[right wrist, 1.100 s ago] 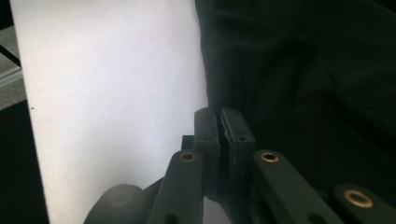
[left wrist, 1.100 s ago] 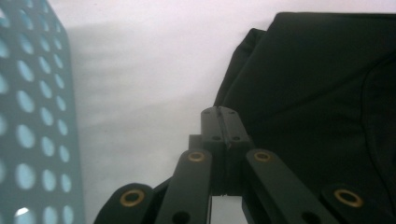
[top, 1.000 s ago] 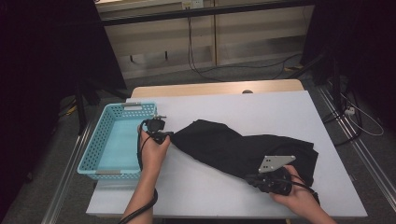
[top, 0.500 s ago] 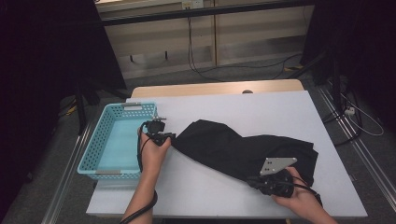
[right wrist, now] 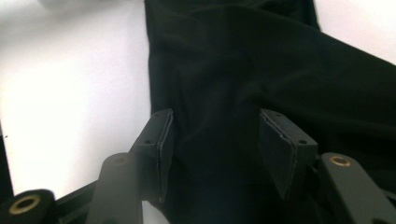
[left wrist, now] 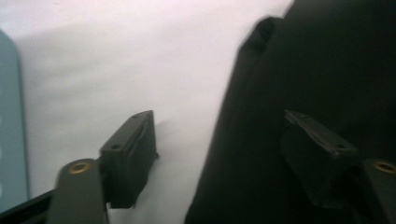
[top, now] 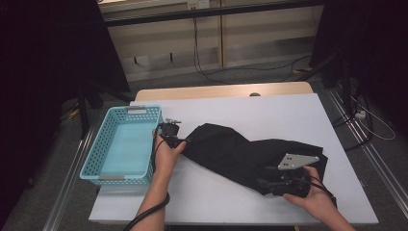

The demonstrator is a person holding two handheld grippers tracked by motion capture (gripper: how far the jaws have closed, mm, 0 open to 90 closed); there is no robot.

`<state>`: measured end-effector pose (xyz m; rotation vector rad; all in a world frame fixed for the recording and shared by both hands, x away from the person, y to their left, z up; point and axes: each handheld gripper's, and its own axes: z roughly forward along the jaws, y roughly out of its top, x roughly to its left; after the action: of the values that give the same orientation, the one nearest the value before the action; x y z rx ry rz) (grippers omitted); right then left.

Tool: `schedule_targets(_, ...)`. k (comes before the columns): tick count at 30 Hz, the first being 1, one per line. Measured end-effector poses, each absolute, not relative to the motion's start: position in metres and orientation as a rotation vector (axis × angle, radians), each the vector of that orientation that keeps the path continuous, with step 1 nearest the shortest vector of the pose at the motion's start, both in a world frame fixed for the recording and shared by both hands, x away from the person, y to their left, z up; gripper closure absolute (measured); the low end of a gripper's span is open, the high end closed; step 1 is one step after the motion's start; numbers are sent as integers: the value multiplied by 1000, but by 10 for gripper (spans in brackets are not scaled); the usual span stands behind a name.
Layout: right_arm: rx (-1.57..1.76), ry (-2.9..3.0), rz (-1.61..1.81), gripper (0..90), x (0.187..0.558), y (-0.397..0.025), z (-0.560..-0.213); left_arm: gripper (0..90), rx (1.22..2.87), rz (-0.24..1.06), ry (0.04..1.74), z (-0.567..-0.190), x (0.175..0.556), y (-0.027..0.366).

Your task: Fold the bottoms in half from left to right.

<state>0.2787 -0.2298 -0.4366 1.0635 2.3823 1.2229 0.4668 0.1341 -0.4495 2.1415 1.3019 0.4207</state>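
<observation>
The black garment [top: 250, 156] lies spread across the white table [top: 269, 113], its left end just beside the light-blue basket [top: 122, 147] and its right end near the table's front right corner; no brand, label or writing can be read on any item. The left tongs [left wrist: 219, 154] stand wide apart over the garment's left edge, one jaw above bare table and the other above the cloth. The right tongs [right wrist: 215, 149] stand wide apart over the garment's right end, with cloth between the jaws.
</observation>
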Motion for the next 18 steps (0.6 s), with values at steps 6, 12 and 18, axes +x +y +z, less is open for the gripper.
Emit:
schedule_targets(6, 1084, 2360, 1221, 465, 279, -235, -435, 404, 2178, 356, 1286, -446, 467, 127)
schedule_targets(12, 1089, 2353, 1226, 474, 280, -236, -434, 569, 2192, 304, 1285, -443, 462, 117)
schedule_targets(18, 1091, 2344, 1228, 474, 280, -237, -433, 873, 2174, 224, 1327, -440, 460, 112)
